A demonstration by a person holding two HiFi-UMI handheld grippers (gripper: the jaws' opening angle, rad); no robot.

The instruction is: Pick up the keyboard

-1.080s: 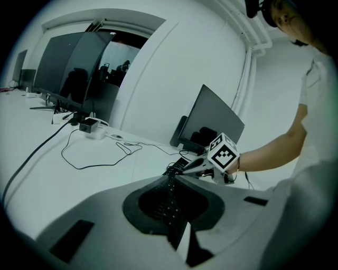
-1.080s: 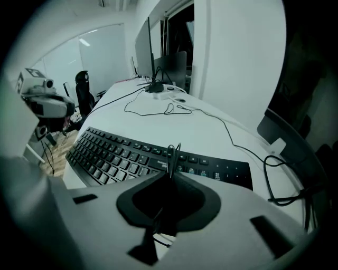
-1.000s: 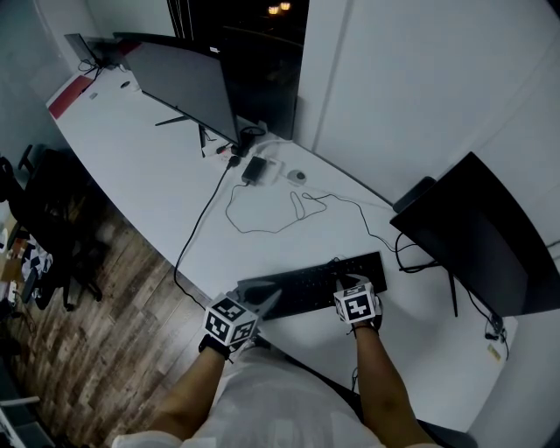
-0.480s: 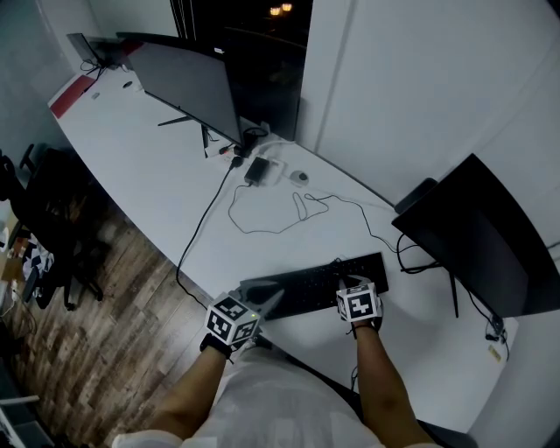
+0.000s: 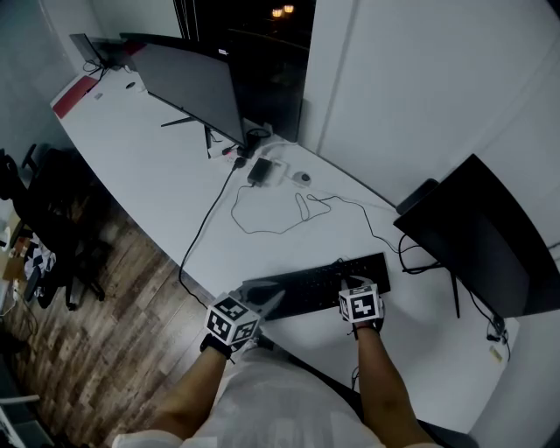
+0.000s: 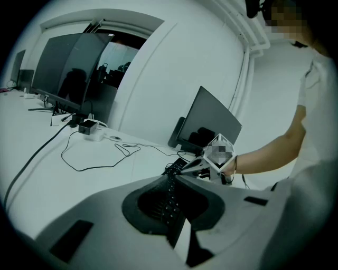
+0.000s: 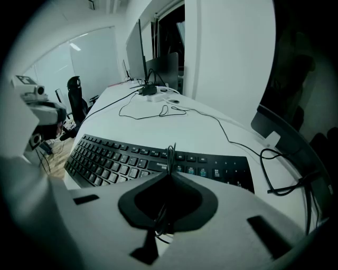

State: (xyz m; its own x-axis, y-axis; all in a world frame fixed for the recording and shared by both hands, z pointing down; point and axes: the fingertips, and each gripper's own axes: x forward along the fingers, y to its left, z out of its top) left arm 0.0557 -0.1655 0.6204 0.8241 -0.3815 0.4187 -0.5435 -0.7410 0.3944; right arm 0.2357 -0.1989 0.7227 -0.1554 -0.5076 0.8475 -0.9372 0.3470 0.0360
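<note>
keyboard [image 5: 312, 286] near loose cable [image 5: 262, 230], dark monitor [image 5: 479, 238]

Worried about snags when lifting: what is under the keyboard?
The keyboard lies on the white desk, and only desk shows around it. Whatever is beneath it is covered by the keyboard itself in every view.

Dim, bluish light fills the room. The white desk [image 5: 149, 157] is the brightest surface, evenly lit with only faint shadows. Small warm lamps [image 5: 282, 10] glint in dark glass [image 5: 262, 70], and the monitors [image 5: 477, 232] read as flat black. Both gripper views bulge fisheye-fashion, darken to black at the corners, look grainy, and blur in the near foreground.
</note>
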